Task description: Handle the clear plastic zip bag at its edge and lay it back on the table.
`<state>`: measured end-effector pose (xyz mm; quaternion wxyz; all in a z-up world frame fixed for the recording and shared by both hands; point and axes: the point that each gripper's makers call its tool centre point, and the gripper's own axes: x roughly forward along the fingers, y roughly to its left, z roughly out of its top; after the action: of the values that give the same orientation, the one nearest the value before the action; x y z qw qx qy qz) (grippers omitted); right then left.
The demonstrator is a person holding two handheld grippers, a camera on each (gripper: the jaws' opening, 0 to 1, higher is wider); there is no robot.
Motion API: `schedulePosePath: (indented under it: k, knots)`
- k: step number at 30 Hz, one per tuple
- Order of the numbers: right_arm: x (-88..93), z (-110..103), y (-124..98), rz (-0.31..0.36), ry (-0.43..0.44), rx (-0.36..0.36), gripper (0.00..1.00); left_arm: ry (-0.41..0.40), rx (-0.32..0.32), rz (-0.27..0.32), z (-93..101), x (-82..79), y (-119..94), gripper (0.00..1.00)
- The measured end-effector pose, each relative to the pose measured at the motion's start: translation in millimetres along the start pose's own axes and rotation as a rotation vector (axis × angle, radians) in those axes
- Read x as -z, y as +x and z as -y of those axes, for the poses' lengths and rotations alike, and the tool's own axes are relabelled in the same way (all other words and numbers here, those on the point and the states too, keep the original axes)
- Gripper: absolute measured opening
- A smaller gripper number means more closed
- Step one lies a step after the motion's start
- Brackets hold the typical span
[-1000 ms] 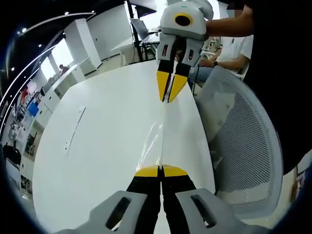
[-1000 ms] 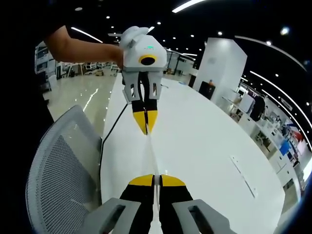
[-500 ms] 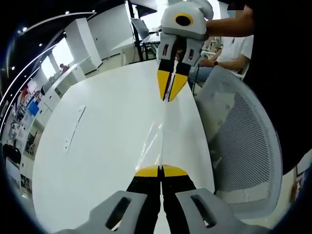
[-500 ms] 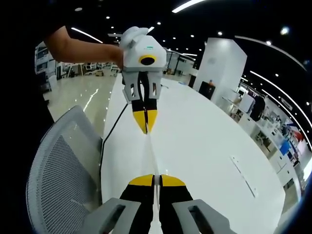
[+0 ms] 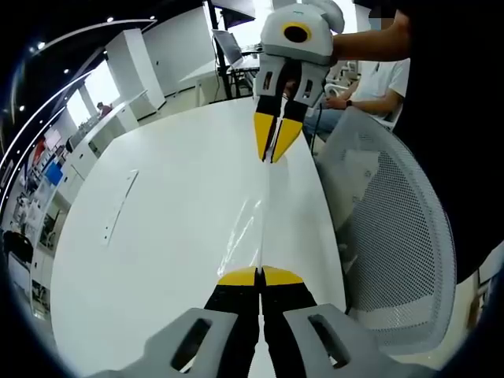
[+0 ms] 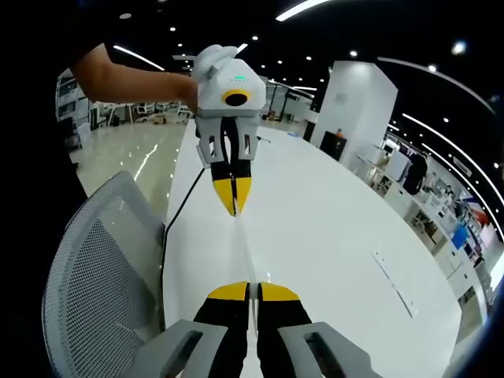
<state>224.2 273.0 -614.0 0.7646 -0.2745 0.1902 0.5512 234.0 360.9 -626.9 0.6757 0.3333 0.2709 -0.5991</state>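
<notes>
Clear zip bag (image 5: pixel 250 228) stretched edge-on between left tool (image 5: pixel 259 277) and right tool (image 6: pixel 249 291), both clamped on it, above tabletop (image 5: pixel 173 213)

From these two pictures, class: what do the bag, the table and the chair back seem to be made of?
Bag: thin clear plastic film, glossy; the tabletop shows through, with glare streaks.
Table: smooth white top, probably laminate; faint sheen.
Chair back: pale woven mesh, fine holes visible, in a lighter frame that looks like plastic.
</notes>
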Motion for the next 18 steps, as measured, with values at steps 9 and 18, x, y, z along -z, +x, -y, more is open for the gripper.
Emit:
schedulePosePath:
  k: [9, 18]
  knots:
    - [0.8, 0.9, -1.8, -0.001, 0.003, 0.006, 0.0, 0.001, 0.001, -0.001, -0.3, -0.1, -0.7, 0.0]
    - [2.4, 0.1, -2.7, -0.004, 0.007, 0.006, 0.0, 0.0, -0.001, -0.001, 1.1, 0.3, -1.5, 0.0]
